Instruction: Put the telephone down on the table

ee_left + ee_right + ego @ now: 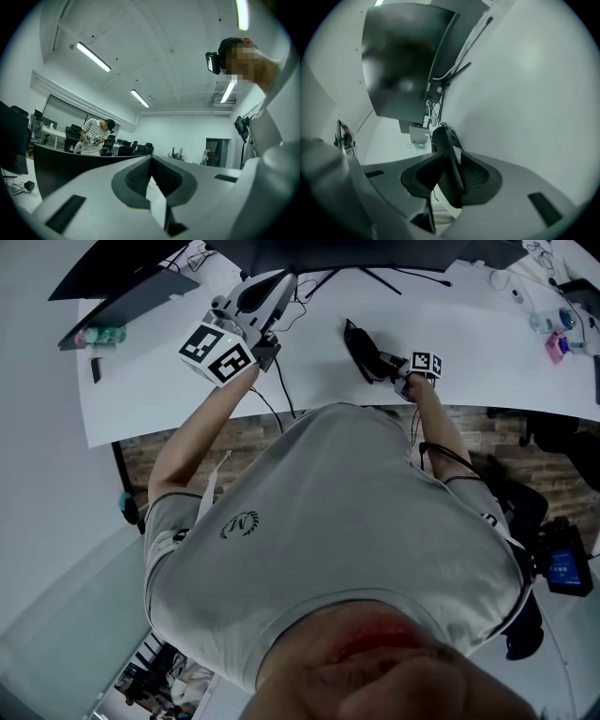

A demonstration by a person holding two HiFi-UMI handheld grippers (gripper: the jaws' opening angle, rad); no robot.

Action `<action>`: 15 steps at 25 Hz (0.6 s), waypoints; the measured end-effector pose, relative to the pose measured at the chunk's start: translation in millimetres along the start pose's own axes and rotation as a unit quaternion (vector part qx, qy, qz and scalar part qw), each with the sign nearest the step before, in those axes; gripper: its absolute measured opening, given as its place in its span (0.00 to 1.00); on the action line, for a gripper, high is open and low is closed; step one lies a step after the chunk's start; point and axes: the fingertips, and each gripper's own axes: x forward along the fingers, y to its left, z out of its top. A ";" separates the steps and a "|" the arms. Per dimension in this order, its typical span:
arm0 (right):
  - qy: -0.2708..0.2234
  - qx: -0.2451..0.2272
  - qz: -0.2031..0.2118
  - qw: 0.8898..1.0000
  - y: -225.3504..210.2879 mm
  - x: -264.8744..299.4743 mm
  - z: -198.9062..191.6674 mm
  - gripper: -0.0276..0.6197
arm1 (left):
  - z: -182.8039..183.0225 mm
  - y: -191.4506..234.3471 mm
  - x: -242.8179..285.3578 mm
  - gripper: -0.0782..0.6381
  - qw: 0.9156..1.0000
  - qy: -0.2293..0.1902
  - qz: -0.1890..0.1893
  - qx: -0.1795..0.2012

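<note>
Telephone (pixel 443 140) is being gripped edge-up in the right gripper's (pixel 449 161) clenched jaws, low over the table (pixel 450 343) near its front edge; farther across the table, the left gripper (pixel 151 161) is hovering closed, empty.

Bench (pixel 487 371): I'm seeing plain white all over.
Telephone (pixel 360 343): I'm reading it as solid black, with no pattern that I can pick out.
Left gripper (pixel 151 171): I'm looking at pale grey bodywork around dark charcoal, ribbed pads.
Right gripper (pixel 450 164): I'm seeing the same pale grey and charcoal.
Left marker cube (pixel 217 352): I'm seeing black squares on white.
Right marker cube (pixel 427 363): I'm seeing that same black-on-white pattern.
Shirt (pixel 337 521): I'm wearing light grey with a small dark emblem.
Floor (pixel 187 451): I'm seeing brown planks.
Monitor (pixel 403 61): I'm seeing black.
Distant person's top (pixel 91 136): I'm seeing dark and white stripes.
</note>
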 end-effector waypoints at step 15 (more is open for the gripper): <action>0.030 -0.445 -0.128 0.886 61.2 26.8 17.9 0.34 | -12.7 -0.8 2.1 0.12 1.000 0.006 0.005 -0.004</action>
